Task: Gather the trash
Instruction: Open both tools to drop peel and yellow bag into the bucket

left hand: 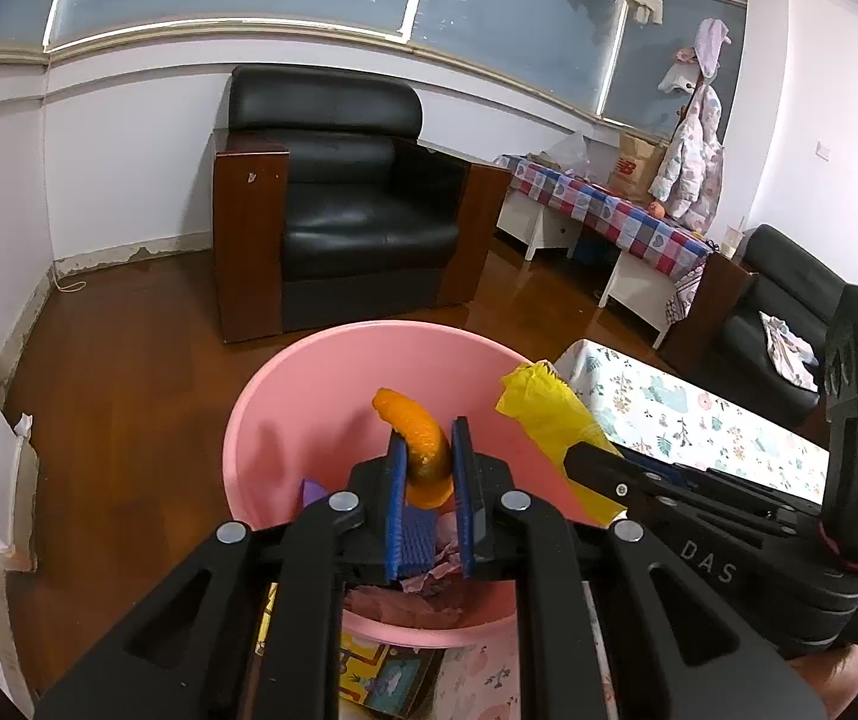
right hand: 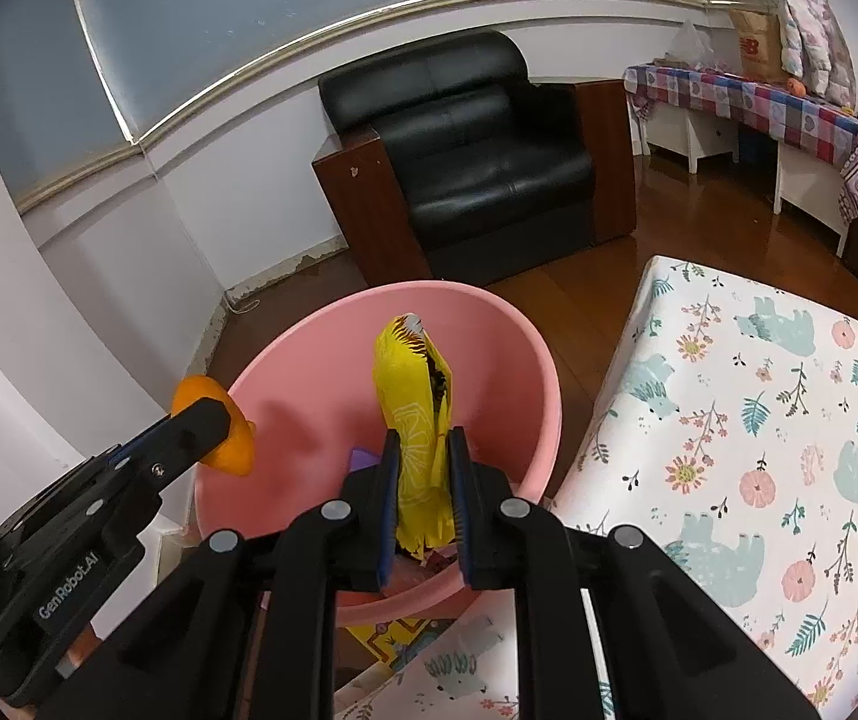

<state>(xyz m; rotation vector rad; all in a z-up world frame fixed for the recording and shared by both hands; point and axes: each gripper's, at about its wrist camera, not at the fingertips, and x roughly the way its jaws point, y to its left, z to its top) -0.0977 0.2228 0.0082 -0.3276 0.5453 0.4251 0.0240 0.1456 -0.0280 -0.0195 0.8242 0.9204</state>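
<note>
Left gripper [left hand: 429, 468] clenched on curved orange peel [left hand: 420, 438], right gripper [right hand: 423, 480] grasping crumpled yellow plastic wrapper [right hand: 414, 414], both above round pink plastic basin [right hand: 309, 360], black leather armchair [left hand: 357, 204] at twelve o'clock.

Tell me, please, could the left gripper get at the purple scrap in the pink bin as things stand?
Probably not yet: the left gripper is shut on the orange peel, so its jaws are occupied, though the pink bin is open above the purple scrap.

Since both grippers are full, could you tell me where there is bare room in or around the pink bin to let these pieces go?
The far inner wall of the pink bin is bare, above the scraps crowding its bottom. The floral tablecloth right of the bin is also clear. The near rim is crowded by the left gripper with orange peel and the right gripper with yellow wrapper.
</note>
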